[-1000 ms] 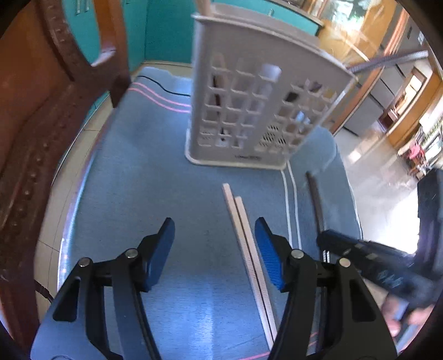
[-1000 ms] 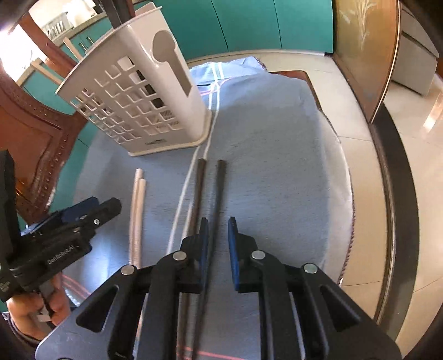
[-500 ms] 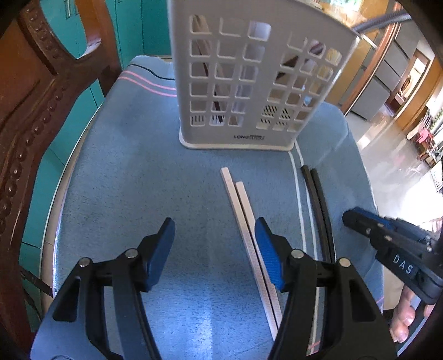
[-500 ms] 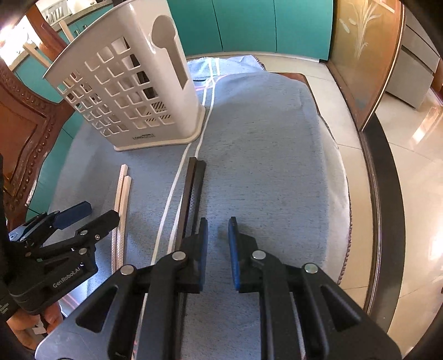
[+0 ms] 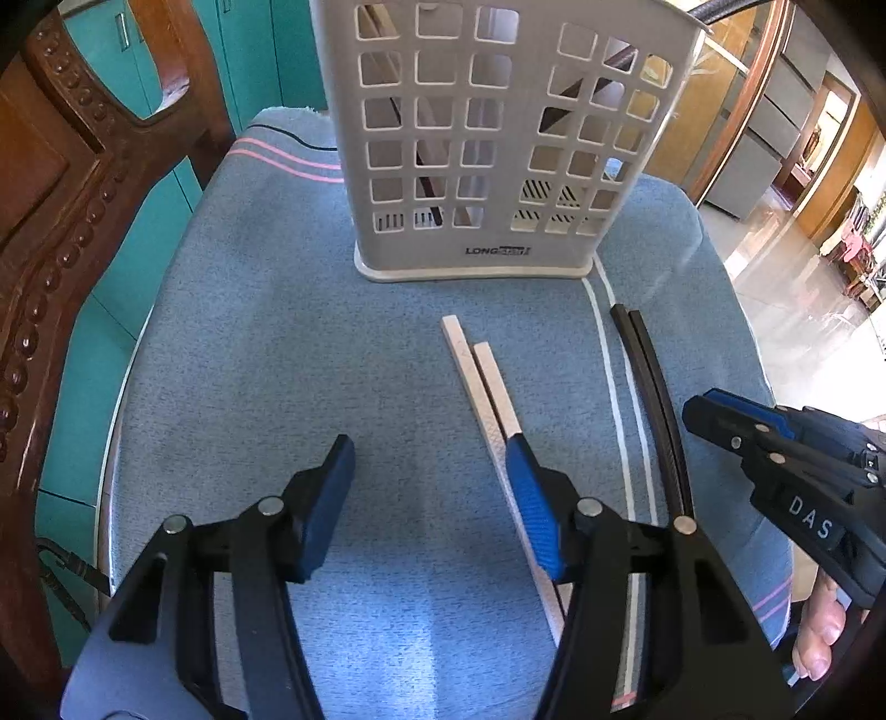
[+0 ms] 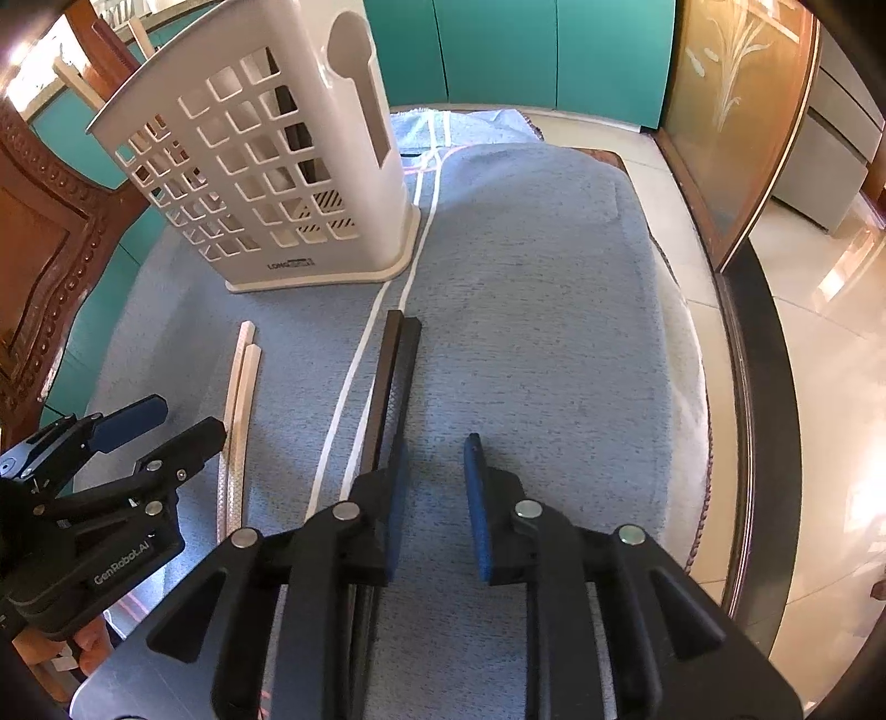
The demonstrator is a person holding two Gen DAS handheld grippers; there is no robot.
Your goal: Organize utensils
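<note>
A white slotted utensil basket (image 5: 498, 138) (image 6: 266, 166) stands upright on a blue cloth, with some sticks inside it. A pair of pale chopsticks (image 5: 482, 382) (image 6: 241, 382) lies on the cloth in front of it. A pair of black chopsticks (image 5: 653, 387) (image 6: 393, 376) lies to their right. My left gripper (image 5: 432, 471) is open and empty, its right finger over the pale pair. My right gripper (image 6: 437, 471) is open and empty, its left finger over the black pair. Each gripper also shows in the other view: the right one (image 5: 775, 459), the left one (image 6: 144, 426).
The blue cloth (image 5: 249, 360) (image 6: 554, 304) covers a small rounded table. A carved wooden chair back (image 5: 61, 194) (image 6: 50, 221) stands at the left. Teal cabinets (image 6: 498, 50) are behind. A tiled floor (image 6: 819, 332) lies beyond the table's right edge.
Both grippers have pulled back and turned to face the basket. My right gripper's jaws have opened from nearly shut. The black chopsticks now lie close together.
</note>
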